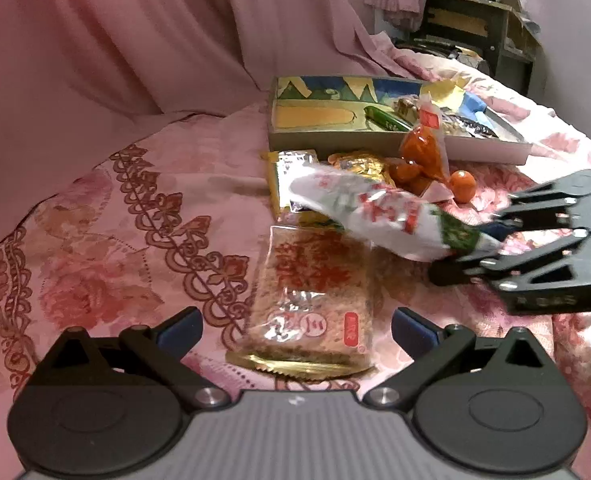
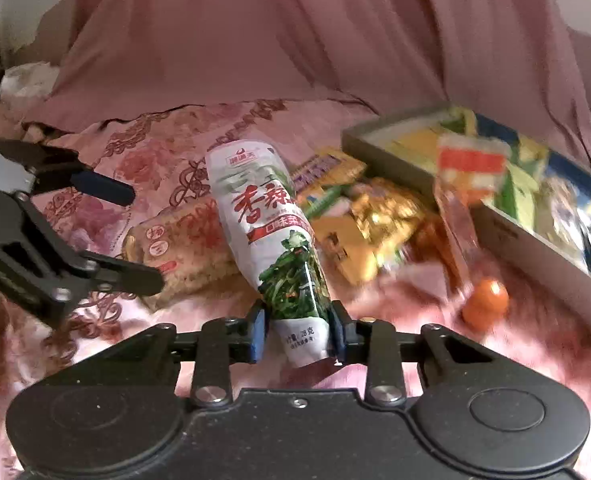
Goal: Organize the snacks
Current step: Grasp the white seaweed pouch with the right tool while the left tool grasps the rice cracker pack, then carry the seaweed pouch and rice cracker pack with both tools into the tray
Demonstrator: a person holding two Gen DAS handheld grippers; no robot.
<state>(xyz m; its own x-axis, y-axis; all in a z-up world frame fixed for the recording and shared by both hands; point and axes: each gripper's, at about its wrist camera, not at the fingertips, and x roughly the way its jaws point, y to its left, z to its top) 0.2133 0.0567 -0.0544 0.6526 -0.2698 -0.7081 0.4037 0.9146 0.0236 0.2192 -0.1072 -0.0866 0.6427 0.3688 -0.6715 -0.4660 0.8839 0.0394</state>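
While the right claw (image 2: 297, 330) pinches the white packet (image 2: 269, 220) by its bottom end above the bed (image 1: 95, 240), it looks light, soft and crinkly; the left claw (image 1: 295, 332) gapes empty.

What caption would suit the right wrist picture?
Right gripper pinching the end of a white snack packet above a pink floral cloth.

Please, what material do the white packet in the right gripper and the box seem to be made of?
White packet: thin plastic film, glossy, judging by its sheen and crinkles. Box: probably cardboard, with printed colours inside and plain matte walls; not certain. The right gripper pinches the packet's end.
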